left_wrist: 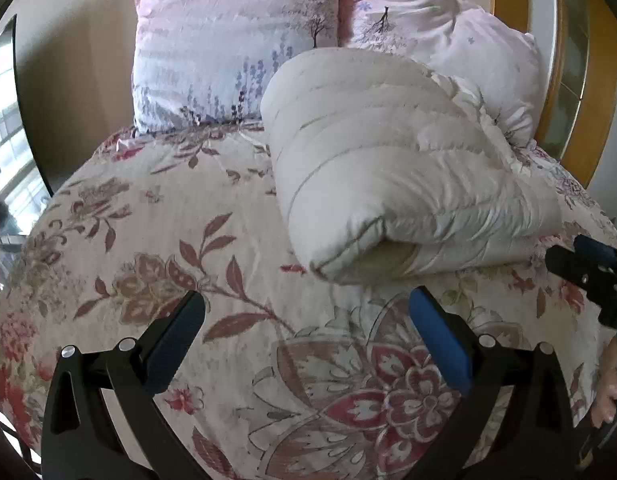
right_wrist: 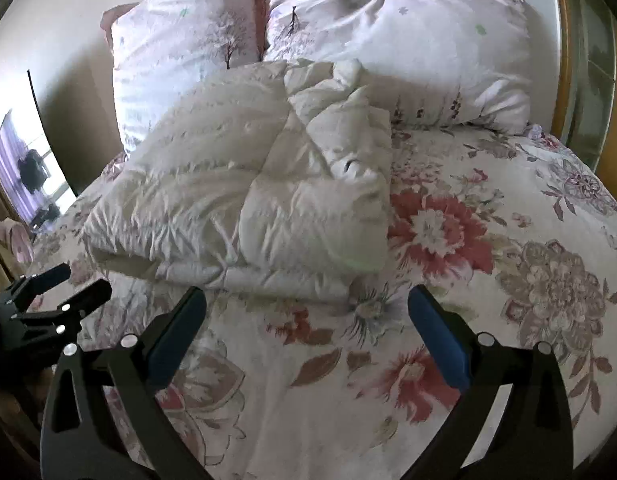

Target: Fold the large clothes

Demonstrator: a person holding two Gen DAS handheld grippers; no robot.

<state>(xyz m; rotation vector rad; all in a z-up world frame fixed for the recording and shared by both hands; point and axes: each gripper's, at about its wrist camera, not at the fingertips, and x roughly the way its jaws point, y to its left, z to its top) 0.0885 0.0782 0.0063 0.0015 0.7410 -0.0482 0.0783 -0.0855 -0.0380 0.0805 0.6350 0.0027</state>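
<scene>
Floral bedspread fills the frame; folded white coat at centre below pillows; both tools, left and right, wide and empty.

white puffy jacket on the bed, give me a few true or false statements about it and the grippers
1. The white puffy jacket lies folded on the floral bedspread. True.
2. The right gripper grips the jacket's edge. False: its fingers stand wide apart with nothing between them, short of the jacket.
3. The left gripper is open and empty. True.
4. The jacket lies on top of the pillows. False: it lies in front of them on the bedspread; whether it touches them cannot be told.
5. The bedspread is plain blue. False: it is pale with red and mauve flowers.
</scene>
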